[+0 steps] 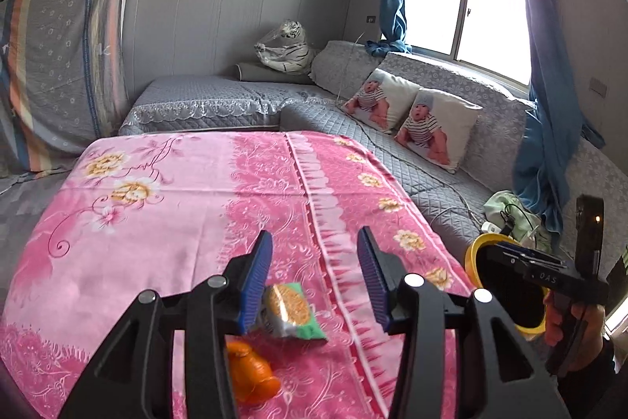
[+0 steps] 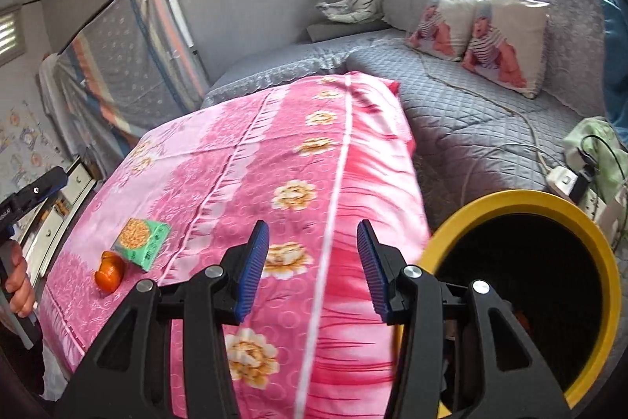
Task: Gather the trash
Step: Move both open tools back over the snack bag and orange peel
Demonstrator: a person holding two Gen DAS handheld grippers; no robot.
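A green snack packet (image 1: pixel 292 313) lies on the pink floral cloth (image 1: pixel 176 222) of the table. My left gripper (image 1: pixel 316 273) hangs open over it, and the packet shows just beside the left pad. A piece of orange peel (image 1: pixel 251 372) lies nearer, partly hidden under the gripper's frame. In the right wrist view the packet (image 2: pixel 141 242) and the peel (image 2: pixel 110 269) sit at the table's near left corner. My right gripper (image 2: pixel 312 268) is open and empty above the cloth's right edge, next to a yellow-rimmed black bin (image 2: pixel 510 199).
A grey quilted corner sofa (image 1: pixel 392 152) with two printed cushions (image 1: pixel 431 128) runs behind and to the right of the table. A power strip with cables (image 2: pixel 565 179) lies on the sofa near the bin. A hand (image 1: pixel 569 317) holds the other tool in front of the bin (image 1: pixel 473 258).
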